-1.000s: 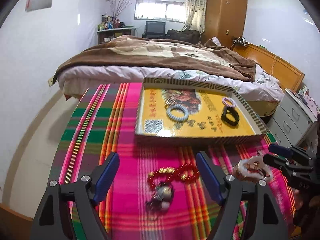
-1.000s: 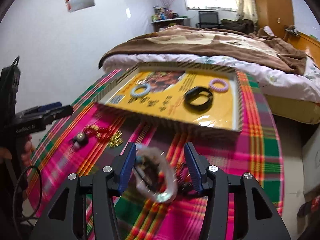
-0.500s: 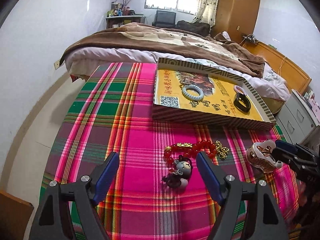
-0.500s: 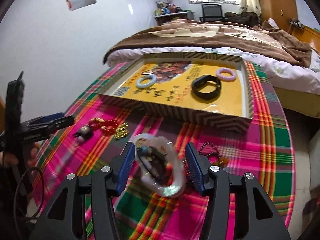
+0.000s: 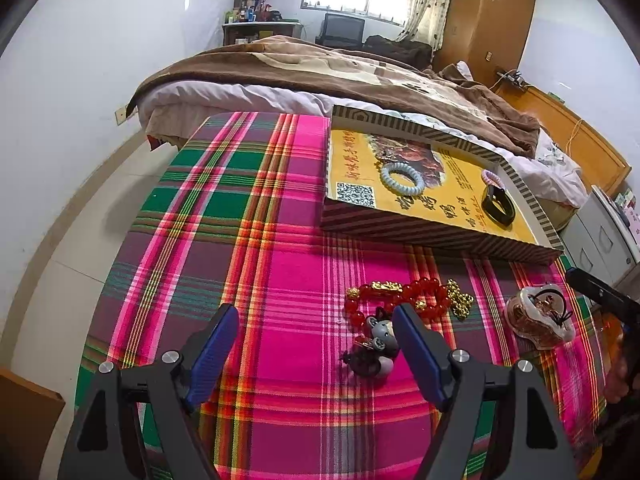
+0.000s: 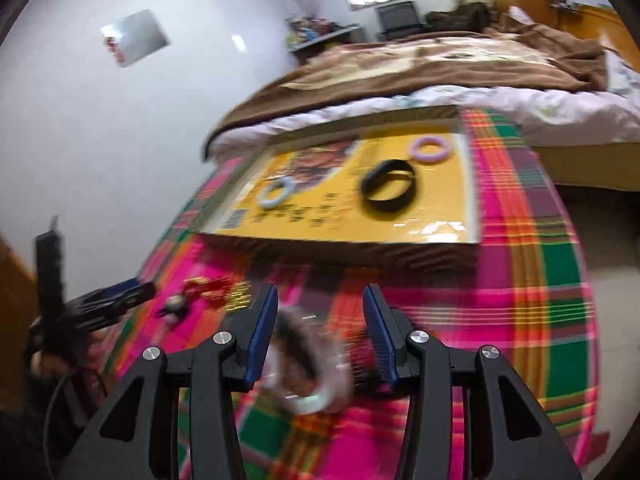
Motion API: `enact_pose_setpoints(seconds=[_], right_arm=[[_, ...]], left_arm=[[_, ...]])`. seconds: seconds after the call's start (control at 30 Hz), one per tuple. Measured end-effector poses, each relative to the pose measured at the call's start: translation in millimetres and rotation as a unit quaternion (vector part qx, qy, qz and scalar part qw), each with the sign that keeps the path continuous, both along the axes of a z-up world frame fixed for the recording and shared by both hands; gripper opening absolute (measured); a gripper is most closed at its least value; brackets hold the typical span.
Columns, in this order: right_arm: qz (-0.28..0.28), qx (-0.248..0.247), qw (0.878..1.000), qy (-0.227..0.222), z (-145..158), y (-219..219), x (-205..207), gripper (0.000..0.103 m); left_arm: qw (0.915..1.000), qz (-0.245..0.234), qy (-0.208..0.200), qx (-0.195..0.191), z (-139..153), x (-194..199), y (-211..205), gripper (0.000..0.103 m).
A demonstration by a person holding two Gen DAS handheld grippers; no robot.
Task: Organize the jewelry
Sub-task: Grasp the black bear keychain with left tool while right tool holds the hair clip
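Right gripper (image 6: 320, 334) jaws just narrowed around pearly hair claw (image 6: 310, 364), contact unclear through blur; claw now resting on plaid cloth (image 5: 256, 240). Left gripper (image 5: 316, 344) wide, empty, lowered beside red bead bracelet (image 5: 400, 296).
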State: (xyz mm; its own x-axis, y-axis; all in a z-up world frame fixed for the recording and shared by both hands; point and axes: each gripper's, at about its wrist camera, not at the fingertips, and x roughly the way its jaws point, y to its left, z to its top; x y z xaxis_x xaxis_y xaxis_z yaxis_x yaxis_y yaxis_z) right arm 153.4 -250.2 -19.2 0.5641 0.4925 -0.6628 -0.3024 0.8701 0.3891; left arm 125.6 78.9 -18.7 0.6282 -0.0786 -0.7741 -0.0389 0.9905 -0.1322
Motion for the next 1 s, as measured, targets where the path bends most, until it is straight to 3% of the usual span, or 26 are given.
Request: enact_pose_setpoints(seconds=[0.2, 0.3, 0.37, 0.53, 0.67, 0.77, 1.0], right_arm=[[0.049, -0.043, 0.998, 0.004, -7.0, 18.9, 1.0, 0.041], [0.054, -0.074, 0.996, 0.000, -11.8, 26.7, -1.2, 0.030], [0.055, -0.073, 0.996, 0.006, -14.6, 29.5, 0.9, 0.015], [0.063, -0.091, 0.994, -0.004, -12.5, 35.4, -6.0, 0.012], [0.049, -0.085, 0.994, -0.049, 5.2, 32.4, -23.2, 0.012], [0.034, -0.105, 0.991, -0.080, 14.8, 34.1, -33.8, 0.012], [0.000, -0.034, 0.995, -0.095, 29.2, 16.9, -51.0, 0.012]], left_arm=[[0.9999, -0.004, 0.010, -0.004, -6.0, 2.2, -2.7, 0.079], [0.9999, -0.003, 0.016, -0.004, -8.6, 3.4, -3.0, 0.079], [0.9998, -0.004, 0.018, -0.004, -9.9, 3.9, -3.2, 0.079], [0.9996, -0.009, 0.025, -0.002, -13.2, 4.5, -4.1, 0.079], [0.9996, -0.003, 0.027, -0.008, -17.3, 5.2, -1.4, 0.079], [0.9994, -0.005, 0.030, -0.015, -19.8, 5.5, 0.0, 0.085], [0.9994, -0.015, 0.031, -0.005, -25.9, 3.1, -6.5, 0.086]])
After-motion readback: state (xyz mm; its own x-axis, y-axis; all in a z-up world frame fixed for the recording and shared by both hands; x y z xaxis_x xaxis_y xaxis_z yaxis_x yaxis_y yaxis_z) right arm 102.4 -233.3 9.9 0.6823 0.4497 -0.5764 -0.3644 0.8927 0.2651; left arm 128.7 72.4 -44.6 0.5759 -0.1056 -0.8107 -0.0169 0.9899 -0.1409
